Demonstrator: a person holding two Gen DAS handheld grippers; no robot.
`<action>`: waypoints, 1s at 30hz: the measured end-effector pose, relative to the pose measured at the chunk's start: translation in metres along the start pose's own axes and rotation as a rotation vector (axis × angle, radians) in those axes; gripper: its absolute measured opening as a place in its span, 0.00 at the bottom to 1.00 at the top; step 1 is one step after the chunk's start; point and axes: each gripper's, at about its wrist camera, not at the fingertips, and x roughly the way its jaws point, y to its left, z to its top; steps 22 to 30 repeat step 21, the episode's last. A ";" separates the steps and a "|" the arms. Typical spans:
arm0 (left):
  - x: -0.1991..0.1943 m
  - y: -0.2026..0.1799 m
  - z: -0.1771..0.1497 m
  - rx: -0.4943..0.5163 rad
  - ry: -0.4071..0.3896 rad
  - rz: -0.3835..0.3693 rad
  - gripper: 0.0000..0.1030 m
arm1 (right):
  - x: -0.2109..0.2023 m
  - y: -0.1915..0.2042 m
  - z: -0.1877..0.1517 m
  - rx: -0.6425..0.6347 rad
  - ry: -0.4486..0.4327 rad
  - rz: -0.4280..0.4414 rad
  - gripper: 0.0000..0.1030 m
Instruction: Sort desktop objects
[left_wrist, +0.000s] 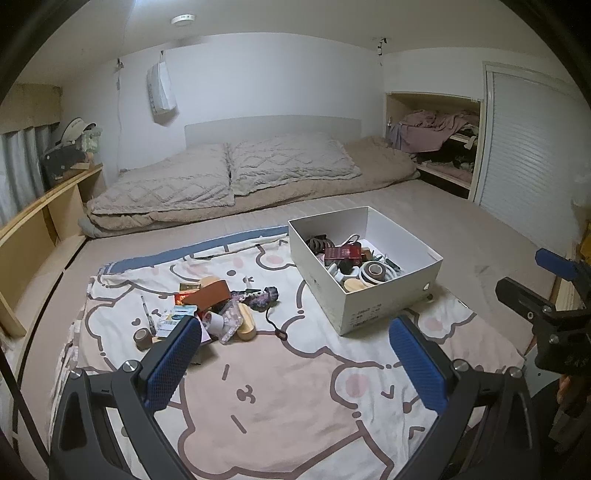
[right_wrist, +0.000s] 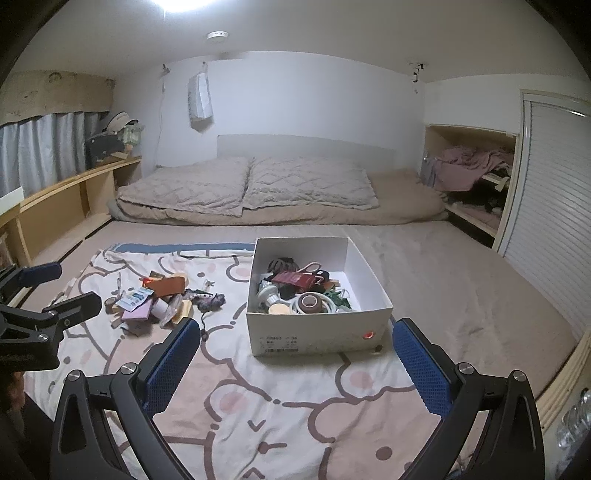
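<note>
So a bed (left_wrist: 461, 221) is being used as the work surface here, with a cartoon-print blanket (left_wrist: 295, 398) spread over its near half. A white cardboard box (right_wrist: 314, 332) is set toward the blanket's right edge, and it's partly filled with small stuff: a roll of brown tape (right_wrist: 309, 302), a dark red packet (right_wrist: 295, 281), some white rings. A loose pile of clutter (left_wrist: 207, 306) is left on the blanket's left part, well apart from the box; a brown leather piece (left_wrist: 212, 291), another brown tape roll (left_wrist: 142, 338), a pen (left_wrist: 146, 308) and a purple patterned pouch (left_wrist: 260, 297) can be made out in it.

The left gripper (left_wrist: 295, 363) is held low over the blanket's near edge, its blue-padded fingers (left_wrist: 171, 363) spread wide with nothing between them. Same deal for the right gripper (right_wrist: 297, 363): fingers spread, nothing gripped, pointed at the box.

Room-wise, two quilted pillows (right_wrist: 251, 184) are laid at the head of the bed against a pale headboard (right_wrist: 306, 146). A wooden shelf (right_wrist: 66, 199) is run along the left edge, curtains (right_wrist: 44, 151) above it. Rumpled clothes are stuffed into a nook (right_wrist: 472, 173) at the far right corner, beside a slatted door (right_wrist: 554, 229).
</note>
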 end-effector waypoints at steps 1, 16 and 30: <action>0.000 0.000 0.000 0.004 -0.002 0.004 0.99 | 0.000 0.001 0.000 -0.002 0.004 0.001 1.00; 0.002 -0.003 -0.002 0.014 0.003 0.005 0.99 | 0.001 0.004 -0.001 -0.008 0.010 0.009 1.00; 0.002 -0.005 -0.001 0.015 0.003 0.011 0.99 | 0.001 0.004 -0.001 -0.007 0.014 0.007 1.00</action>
